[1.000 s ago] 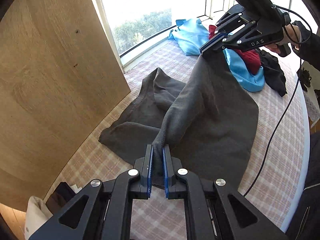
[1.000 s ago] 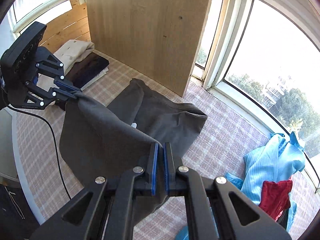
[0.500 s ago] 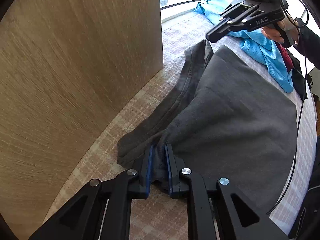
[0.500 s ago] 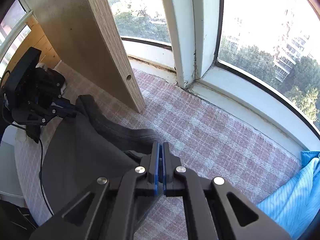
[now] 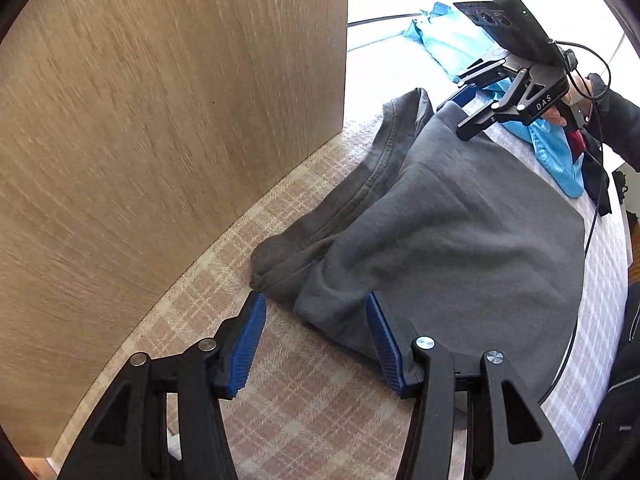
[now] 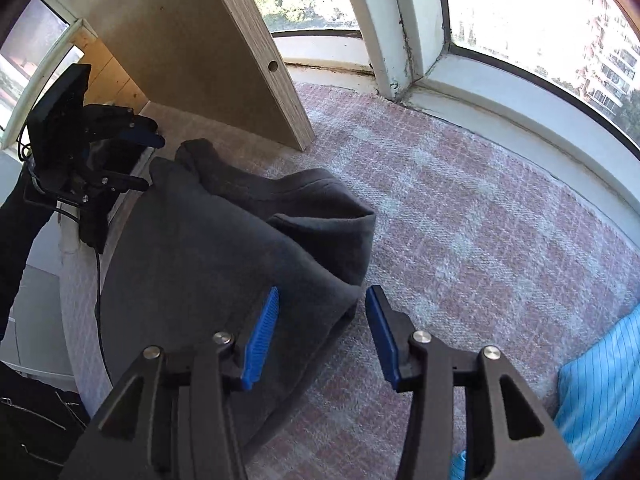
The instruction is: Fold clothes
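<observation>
A dark grey garment [image 5: 452, 236] lies folded over itself on the checked tablecloth [image 5: 320, 392]; it also shows in the right wrist view [image 6: 224, 256]. My left gripper [image 5: 316, 320] is open, its blue pads on either side of the garment's near corner, not gripping it. My right gripper [image 6: 322, 312] is open, with the garment's other corner lying between its pads. In the left wrist view the right gripper [image 5: 460, 114] sits at the far corner of the garment. In the right wrist view the left gripper [image 6: 140, 160] sits at the far left corner.
A tall wooden panel [image 5: 160, 120] stands close along the left of the garment. A light blue shirt [image 5: 552, 148] with red and black clothes lies beyond; it also shows at the right [image 6: 600, 392]. Window frames [image 6: 400, 40] border the table. A black cable [image 5: 576, 320] trails at the right edge.
Both grippers lowered the lifted grey fabric toward the wooden panel, laying it over the rest of the garment. Both have now opened and let go of their corners.
</observation>
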The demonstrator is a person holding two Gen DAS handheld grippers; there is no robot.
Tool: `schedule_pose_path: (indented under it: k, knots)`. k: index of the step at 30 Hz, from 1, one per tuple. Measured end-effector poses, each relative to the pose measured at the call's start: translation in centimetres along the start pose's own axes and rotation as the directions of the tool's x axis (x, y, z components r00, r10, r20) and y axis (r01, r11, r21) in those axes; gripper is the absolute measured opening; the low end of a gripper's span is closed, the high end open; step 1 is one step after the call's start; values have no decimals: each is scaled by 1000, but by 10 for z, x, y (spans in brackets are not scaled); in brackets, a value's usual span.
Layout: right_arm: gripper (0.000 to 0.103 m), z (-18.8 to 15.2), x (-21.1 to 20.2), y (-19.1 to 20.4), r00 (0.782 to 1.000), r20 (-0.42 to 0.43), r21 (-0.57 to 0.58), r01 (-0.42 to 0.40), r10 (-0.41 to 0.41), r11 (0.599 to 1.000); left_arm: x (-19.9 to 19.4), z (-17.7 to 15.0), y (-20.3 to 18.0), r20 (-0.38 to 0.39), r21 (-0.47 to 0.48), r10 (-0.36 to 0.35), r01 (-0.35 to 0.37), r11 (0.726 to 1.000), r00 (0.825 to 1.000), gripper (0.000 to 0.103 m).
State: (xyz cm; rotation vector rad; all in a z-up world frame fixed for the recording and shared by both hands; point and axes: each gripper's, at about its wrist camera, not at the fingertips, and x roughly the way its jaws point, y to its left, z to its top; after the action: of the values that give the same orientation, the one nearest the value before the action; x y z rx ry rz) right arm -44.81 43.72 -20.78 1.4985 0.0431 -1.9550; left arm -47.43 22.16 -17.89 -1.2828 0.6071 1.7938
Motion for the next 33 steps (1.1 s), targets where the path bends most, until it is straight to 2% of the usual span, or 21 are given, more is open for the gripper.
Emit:
schedule_pose_path:
  k: [2,4,6,7,8,11,13,17,21,23,25,29,30,31,33]
  knots:
    - [45,-1,2,2,1000,7,-6,-6,6,1000,5,-2,-2,-9,-5,-11,11,1000,1000,37]
    - [45,-2,0,4,1000,18,-20,-7,7,1000,5,-5,-7,-10,-2,-27,27,1000,1000,20]
    - [40,-5,-2,5,1000,27,-28,6,-5,1000,0,-9,-10,12,0,-19,19,1000,1000,17]
    - [31,-5,-4,5,999,33,-30,18,-17,999,-3,-12,-11,26,-8,-24,24,1000,999,12]
    - [30,-6,-6,5,999,40,-26,35,-34,999,-6,-14,-12,40,-16,-29,30,999,999,11]
    - [14,-8,-15,7,997,66,-25,30,-28,999,-16,-21,-17,87,-31,-38,40,999,995,8]
    - [10,-9,-19,12,997,74,-38,26,-23,999,-22,-25,-19,112,-37,-37,42,998,993,7]
    - [9,-6,-38,21,992,127,-52,8,-1,999,-30,-24,-16,121,-37,-36,40,999,992,7]
    - [9,10,-49,13,987,161,-40,-10,17,999,-25,-7,12,133,-57,-23,31,998,991,7]
    - [9,19,-39,7,988,155,-27,-6,10,1000,-18,-4,28,113,-86,-44,54,995,993,8]
    - [9,25,-22,1,992,127,-13,11,-10,1000,-4,-1,38,73,-102,-33,40,994,997,10]
    - [9,30,9,-14,996,86,24,29,-31,999,3,1,40,70,-122,-18,27,992,997,13]
    - [9,30,13,-15,996,82,29,26,-29,999,2,1,42,64,-129,-15,23,991,998,16]
    - [9,31,16,-17,997,78,33,25,-28,999,-1,0,44,55,-138,18,-10,990,998,29]
    - [10,31,14,-18,997,76,45,29,-32,999,-9,-2,47,48,-159,94,-86,984,994,47]
